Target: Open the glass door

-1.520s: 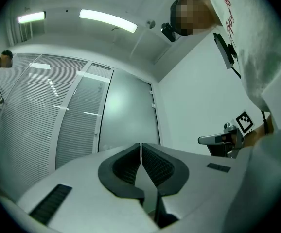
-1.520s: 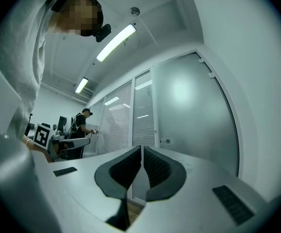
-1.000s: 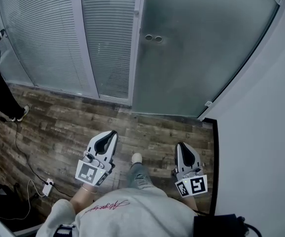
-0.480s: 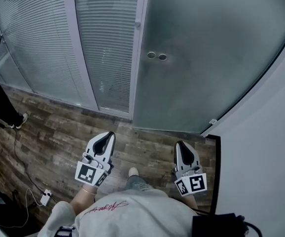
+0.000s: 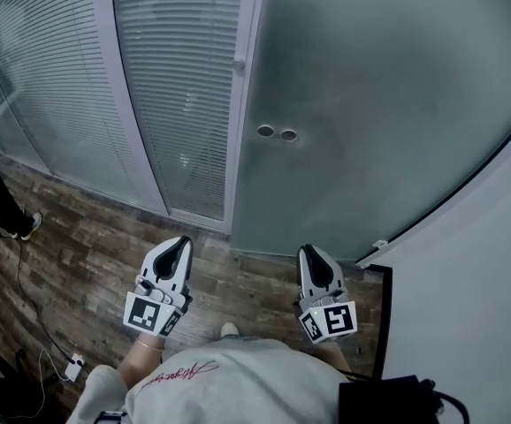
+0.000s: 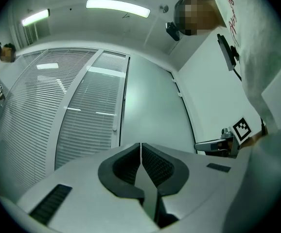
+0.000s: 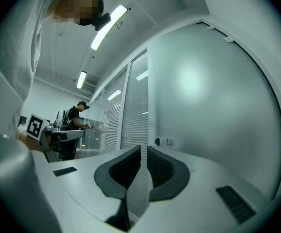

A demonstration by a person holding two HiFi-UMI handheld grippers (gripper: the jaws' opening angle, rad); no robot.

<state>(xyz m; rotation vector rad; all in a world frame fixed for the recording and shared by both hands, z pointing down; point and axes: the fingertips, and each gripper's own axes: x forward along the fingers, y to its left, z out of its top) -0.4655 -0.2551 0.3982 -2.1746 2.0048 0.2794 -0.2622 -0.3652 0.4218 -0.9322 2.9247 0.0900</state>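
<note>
Glass door (image 5: 370,104): frosted grey pane, shut, two round fittings (image 5: 277,133) near left edge. Left gripper (image 5: 169,263), right gripper (image 5: 313,268): jaws closed, empty.

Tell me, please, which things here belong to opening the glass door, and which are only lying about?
For the job:
- glass door
- its two round fittings
- left tool and right tool, both shut, empty

Only lying about:
- white adapter on the wood floor
- blinds panel
- another person's shoe

Office bldg, frosted glass door (image 5: 370,104), blinds (image 5: 185,87)
</note>
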